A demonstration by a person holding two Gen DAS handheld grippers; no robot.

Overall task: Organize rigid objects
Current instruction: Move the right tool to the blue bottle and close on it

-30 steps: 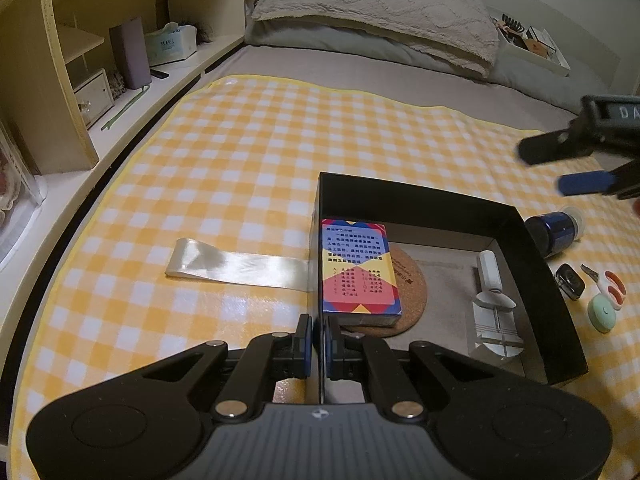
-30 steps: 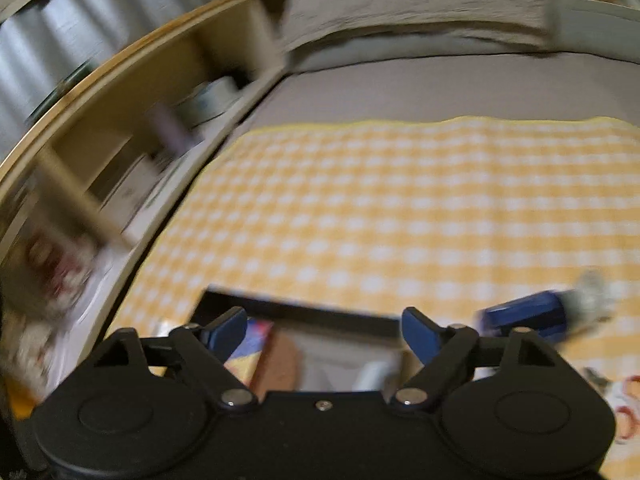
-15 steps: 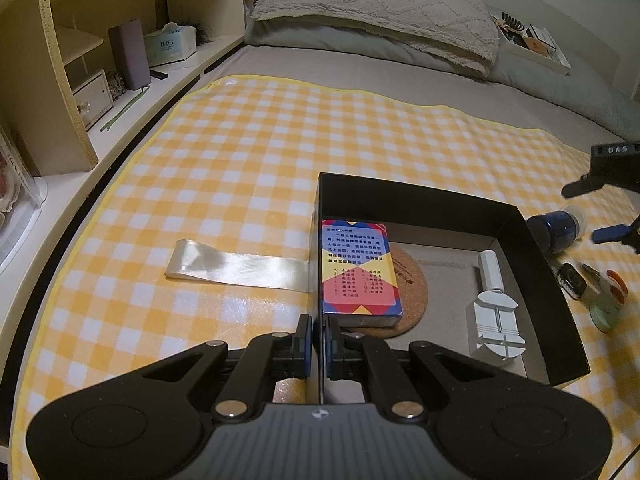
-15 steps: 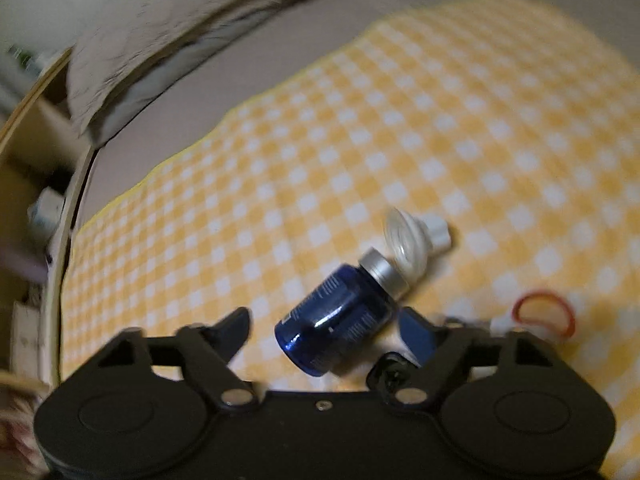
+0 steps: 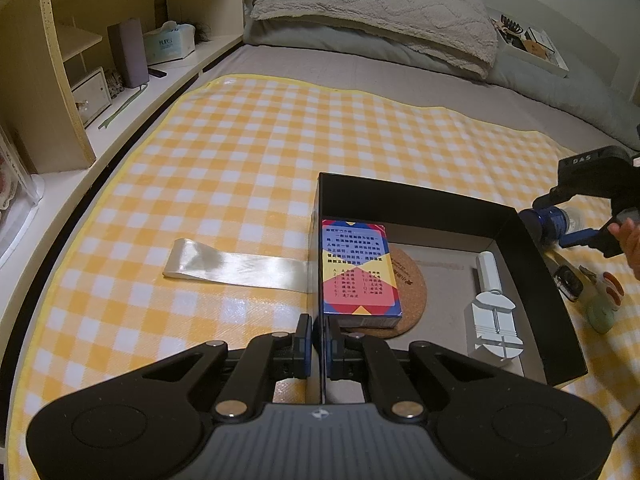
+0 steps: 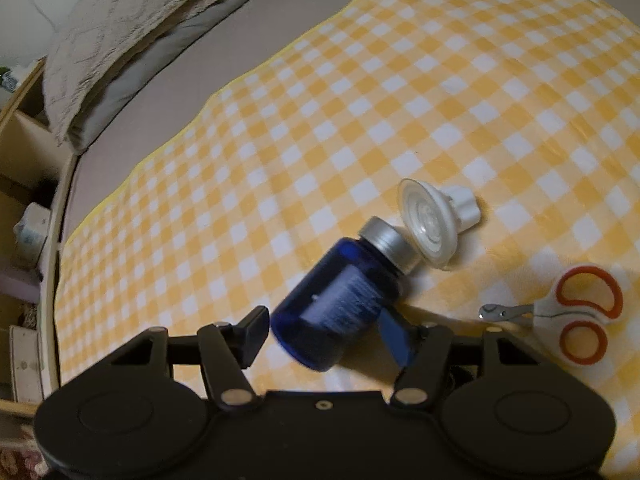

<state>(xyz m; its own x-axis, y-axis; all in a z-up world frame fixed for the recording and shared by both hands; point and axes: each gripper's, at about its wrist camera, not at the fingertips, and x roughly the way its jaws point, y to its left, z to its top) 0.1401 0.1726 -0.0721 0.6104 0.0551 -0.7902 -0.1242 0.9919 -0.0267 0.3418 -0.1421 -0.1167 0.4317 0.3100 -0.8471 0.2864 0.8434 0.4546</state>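
My left gripper [image 5: 317, 328] is shut on the near left wall of the black box [image 5: 400, 200]. Inside the box a colourful card pack [image 5: 358, 268] lies on a cork coaster [image 5: 412, 280], with a white tool [image 5: 494, 320] beside them. A blue bottle [image 6: 340, 300] with a silver cap lies on the checked cloth just right of the box. My right gripper [image 6: 324, 322] straddles the bottle's base and its jaws are closing. One finger touches the bottle; a small gap shows at the other. The left wrist view shows that gripper [image 5: 551, 222] around the bottle [image 5: 554, 218].
A white suction cup [image 6: 432, 220] rests against the bottle's cap. Orange-handled scissors [image 6: 580, 312] lie to the right. A key fob [image 5: 568, 282] and a green round piece [image 5: 600, 314] sit beside the box. A clear strip [image 5: 236, 264] lies left of it. Shelves [image 5: 60, 80] line the left edge.
My right gripper came down over the blue bottle, rolled, and narrowed its jaws around it. My left gripper and the box have stayed where they were.
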